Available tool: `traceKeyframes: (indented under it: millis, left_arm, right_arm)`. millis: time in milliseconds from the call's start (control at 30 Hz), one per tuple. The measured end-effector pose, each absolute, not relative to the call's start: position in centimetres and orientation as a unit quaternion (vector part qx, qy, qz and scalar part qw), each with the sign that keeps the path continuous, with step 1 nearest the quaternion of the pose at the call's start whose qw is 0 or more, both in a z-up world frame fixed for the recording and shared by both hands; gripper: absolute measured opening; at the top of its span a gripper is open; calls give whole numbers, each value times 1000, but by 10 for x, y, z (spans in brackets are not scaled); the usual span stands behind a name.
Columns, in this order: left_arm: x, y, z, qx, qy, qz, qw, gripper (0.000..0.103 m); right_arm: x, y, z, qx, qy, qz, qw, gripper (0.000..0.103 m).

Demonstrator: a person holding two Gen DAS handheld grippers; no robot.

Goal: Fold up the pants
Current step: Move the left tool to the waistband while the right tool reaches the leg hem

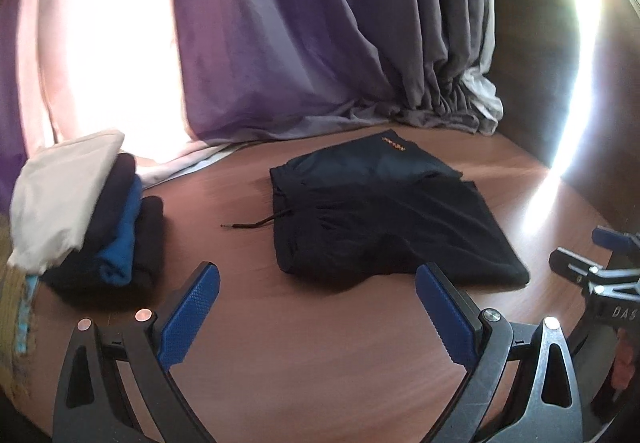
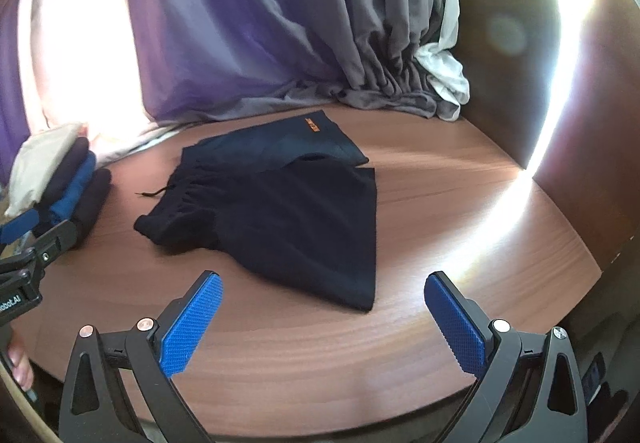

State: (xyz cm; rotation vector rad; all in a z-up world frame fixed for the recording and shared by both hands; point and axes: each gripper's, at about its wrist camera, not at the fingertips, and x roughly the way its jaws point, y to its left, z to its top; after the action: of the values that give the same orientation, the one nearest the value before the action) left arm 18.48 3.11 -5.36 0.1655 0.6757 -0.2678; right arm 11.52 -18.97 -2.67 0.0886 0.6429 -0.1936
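Dark navy pants with a small orange logo lie folded in a compact bundle on the wooden table. A drawstring trails out to their left. They also show in the right wrist view. My left gripper is open and empty, just in front of the bundle's near edge. My right gripper is open and empty, near the bundle's front right corner. The right gripper shows at the right edge of the left wrist view.
A stack of folded clothes, white on top with dark and blue pieces, stands at the table's left. Purple and grey curtains hang behind and pool on the table's back edge. A brown wall bounds the right.
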Motion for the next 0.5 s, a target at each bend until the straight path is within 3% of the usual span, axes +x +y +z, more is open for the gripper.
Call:
traceKeyframes:
  millis: [267,500]
  left_arm:
    - [234,41,-85,101,372,-173,906,92]
    - [267,38,-113,117,408,-211,881,76]
  right_arm:
    - [153,-188,-49,75,359,-121,922,102]
    - [174,-193,-73,83,399,-157,899,102]
